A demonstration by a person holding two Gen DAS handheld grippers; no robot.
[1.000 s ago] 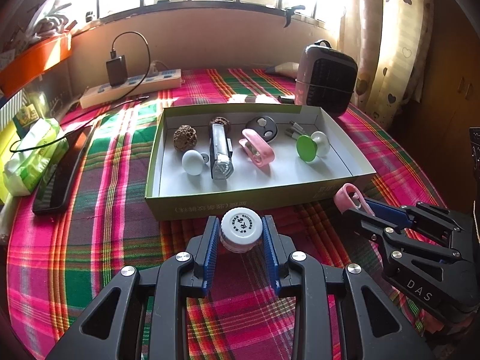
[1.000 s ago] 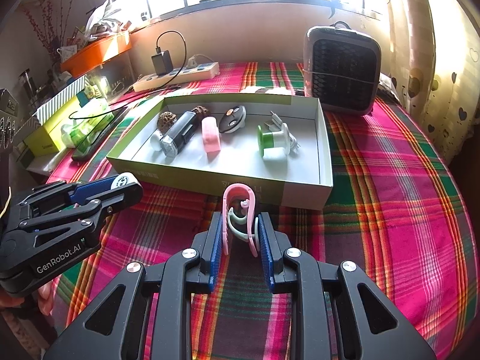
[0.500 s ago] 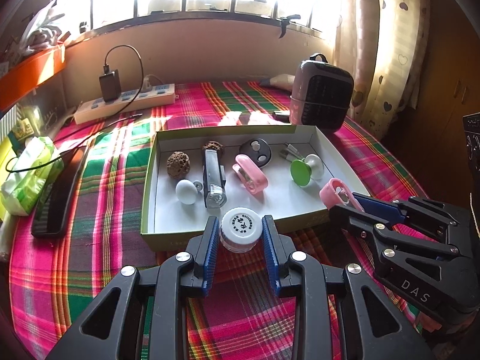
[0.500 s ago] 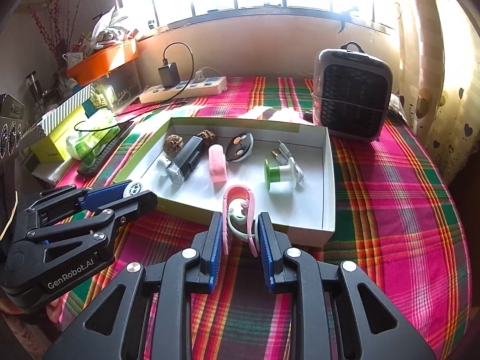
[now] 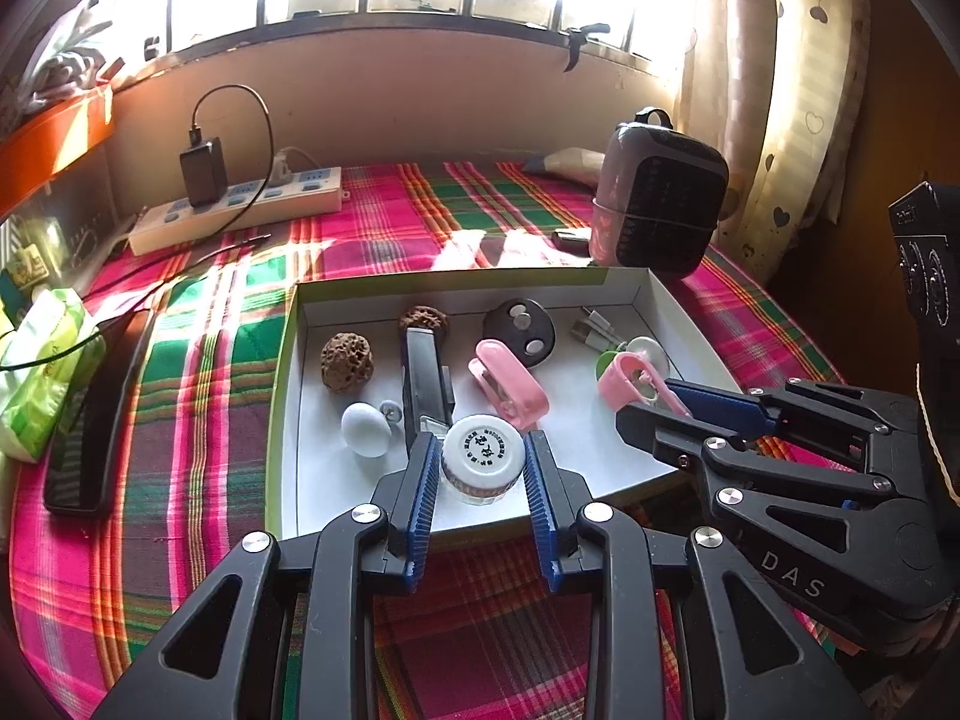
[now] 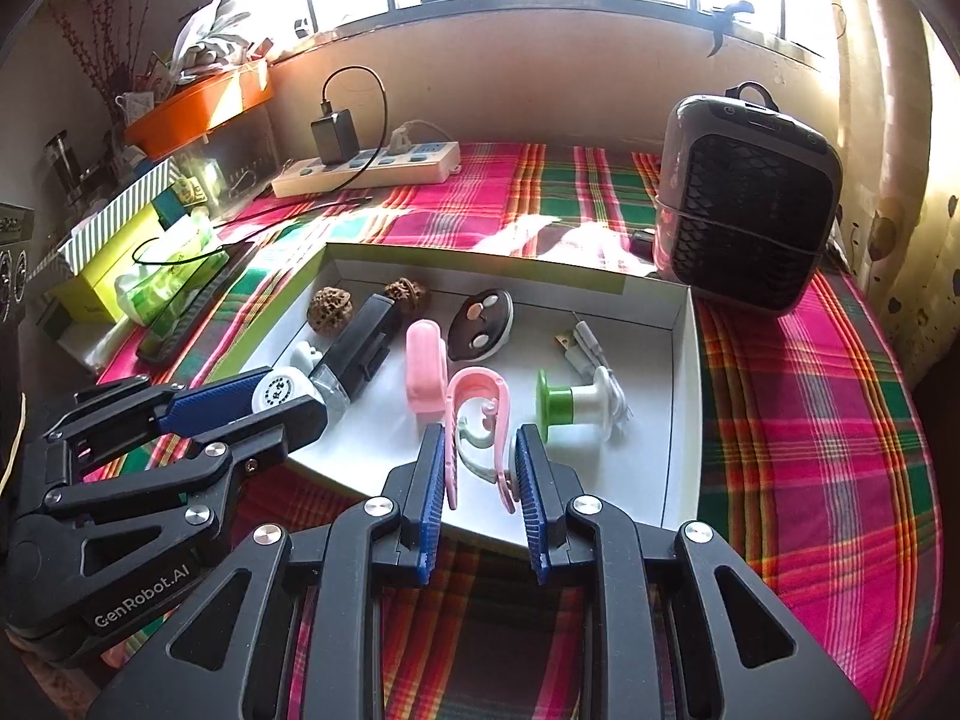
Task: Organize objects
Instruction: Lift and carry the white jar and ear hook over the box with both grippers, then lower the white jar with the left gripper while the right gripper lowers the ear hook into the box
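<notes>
While both loads hang over the near edge of the white box (image 5: 684,324), the left gripper (image 5: 482,468) clamps a white-capped jar (image 5: 483,457) upright and the right gripper (image 6: 480,456) pinches a pink clip (image 6: 477,414), long axis pointing into the box.

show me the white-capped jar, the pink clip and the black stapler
white-capped jar (image 5: 483,447), left wrist view, on the printed white cap.
pink clip (image 6: 478,383), right wrist view, on the curved top of its pink loop.
black stapler (image 5: 423,367), left wrist view, on its long black top.
</notes>
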